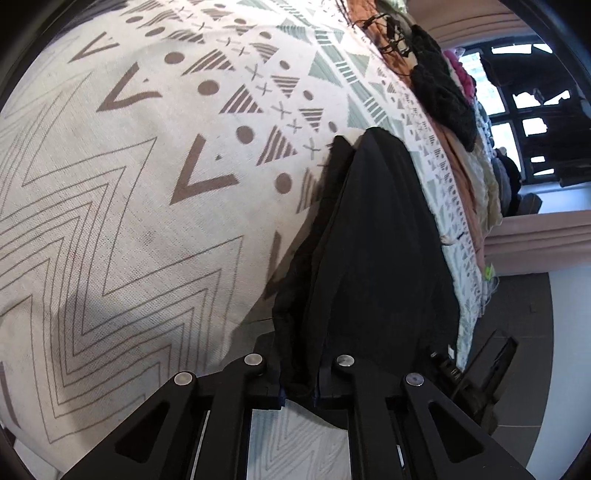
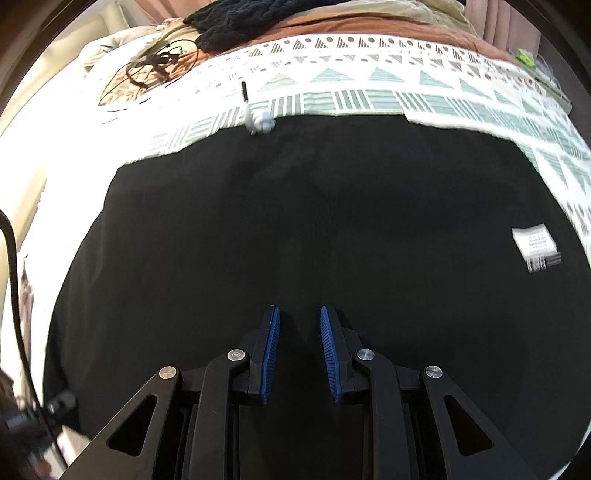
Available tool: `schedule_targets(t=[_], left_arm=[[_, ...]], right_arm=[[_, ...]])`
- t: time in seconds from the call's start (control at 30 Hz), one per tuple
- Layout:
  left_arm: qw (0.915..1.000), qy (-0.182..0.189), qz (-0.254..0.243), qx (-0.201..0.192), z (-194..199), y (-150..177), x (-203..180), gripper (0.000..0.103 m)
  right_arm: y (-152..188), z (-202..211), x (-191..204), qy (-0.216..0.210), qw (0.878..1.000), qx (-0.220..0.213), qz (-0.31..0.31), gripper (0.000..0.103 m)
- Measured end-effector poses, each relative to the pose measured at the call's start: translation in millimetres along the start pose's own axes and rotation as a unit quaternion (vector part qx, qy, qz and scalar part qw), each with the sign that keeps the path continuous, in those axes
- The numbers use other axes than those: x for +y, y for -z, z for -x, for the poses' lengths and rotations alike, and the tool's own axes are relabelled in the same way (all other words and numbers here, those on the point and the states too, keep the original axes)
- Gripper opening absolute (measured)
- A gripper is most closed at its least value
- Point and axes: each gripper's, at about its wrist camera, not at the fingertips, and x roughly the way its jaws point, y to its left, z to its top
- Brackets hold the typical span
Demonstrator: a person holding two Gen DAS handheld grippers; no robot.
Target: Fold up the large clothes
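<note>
A large black garment [image 2: 295,206] lies spread flat on a patterned bedspread [image 2: 369,96], with a white care label [image 2: 535,245] at its right side. My right gripper [image 2: 298,314] hovers over the garment's near part, its blue pads [image 2: 271,354] apart and nothing pinched between them. In the left wrist view a gathered edge of the black garment [image 1: 376,258] rises from the bedspread [image 1: 129,184] into my left gripper [image 1: 299,373], which is shut on the cloth. The folds hide its fingertips.
A pen and a small white object [image 2: 258,120] lie at the garment's far edge. A black knit item [image 2: 251,18], a coiled cable [image 2: 155,62] and more clothes [image 1: 465,77] sit along the bed's far side. The floor [image 1: 517,332] shows beyond the bed's edge.
</note>
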Motion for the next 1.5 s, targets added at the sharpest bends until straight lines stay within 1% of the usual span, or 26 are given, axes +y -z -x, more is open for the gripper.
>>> schedule_targets(t=[0.07,0.23,0.37,0.43,0.53,0.7,0.73,0.83,0.87,0.9,0.93,1.03,1.07,1.13,1.2,1.27,1.33,1.43,1.5], left_arm=[[0.9999,0.010,-0.007,-0.005,7.4,1.0,-7.9,0.008],[0.9991,0.019,-0.036,-0.015,24.5,5.0,-32.7,0.007],[0.9976,0.031,-0.059,-0.020,38.5,11.0,-55.5,0.007],[0.9965,0.036,-0.072,-0.023,44.4,15.4,-66.5,0.007],[0.9949,0.043,-0.088,-0.023,51.4,20.9,-82.0,0.006],[0.9906,0.055,-0.122,-0.025,58.4,37.0,-113.0,0.006],[0.9895,0.056,-0.131,-0.027,59.5,40.9,-120.5,0.006],[0.9857,0.064,-0.153,-0.031,65.2,51.3,-140.2,0.006],[0.9842,0.067,-0.160,-0.032,66.7,54.3,-147.3,0.006],[0.9829,0.069,-0.168,-0.032,68.5,57.1,-153.6,0.006],[0.9817,0.069,-0.175,-0.032,69.3,59.8,-160.0,0.006],[0.9782,0.071,-0.193,-0.030,69.2,68.3,-179.7,0.006],[0.9768,0.072,-0.199,-0.029,68.6,72.0,-187.0,0.006],[0.9736,0.075,-0.214,-0.027,67.5,80.1,-201.7,0.006],[0.9701,0.076,-0.229,-0.023,64.8,90.0,-218.1,0.006],[0.9668,0.077,-0.243,-0.018,61.1,99.6,-233.5,0.006],[0.9631,0.077,-0.258,-0.013,56.7,106.9,-247.6,0.006],[0.9565,0.076,-0.282,-0.002,47.6,121.9,-271.1,0.006],[0.9520,0.074,-0.297,0.006,39.3,131.7,-283.5,0.006]], right_arm=[[16.1,6.1,-1.9,-0.009,1.000,0.002,-0.002,0.024],[47.5,18.5,-8.1,-0.026,1.000,0.001,-0.005,0.024],[71.2,27.9,-9.6,-0.050,0.999,0.006,-0.008,0.024],[87.1,34.8,-14.9,-0.070,0.997,0.005,-0.016,0.024],[105.6,39.6,-19.0,-0.078,0.997,0.006,-0.026,0.024],[132.8,44.1,-17.8,-0.094,0.995,0.007,-0.019,0.024],[132.5,41.8,-17.8,-0.101,0.995,0.009,-0.025,0.024],[149.4,43.3,-27.5,-0.129,0.990,0.024,-0.055,0.024],[154.4,40.5,-30.0,-0.138,0.988,0.035,-0.061,0.021],[159.5,37.6,-32.7,-0.143,0.987,0.045,-0.064,0.021],[162.9,37.3,-34.2,-0.145,0.986,0.044,-0.064,0.016],[166.8,46.2,-43.9,-0.163,0.983,0.038,-0.077,0.015],[160.8,47.1,-46.8,-0.167,0.982,0.032,-0.085,0.015],[159.1,61.1,-61.0,-0.168,0.981,0.011,-0.095,0.015],[172.3,82.5,-78.4,-0.173,0.979,-0.010,-0.106,0.015],[175.1,97.5,-95.0,-0.172,0.978,-0.028,-0.114,0.016],[179.1,115.1,-106.2,-0.169,0.978,-0.056,-0.110,0.016],[181.1,134.1,-124.4,-0.168,0.974,-0.089,-0.124,0.022],[182.6,145.3,-133.5,-0.168,0.970,-0.106,-0.139,0.023]])
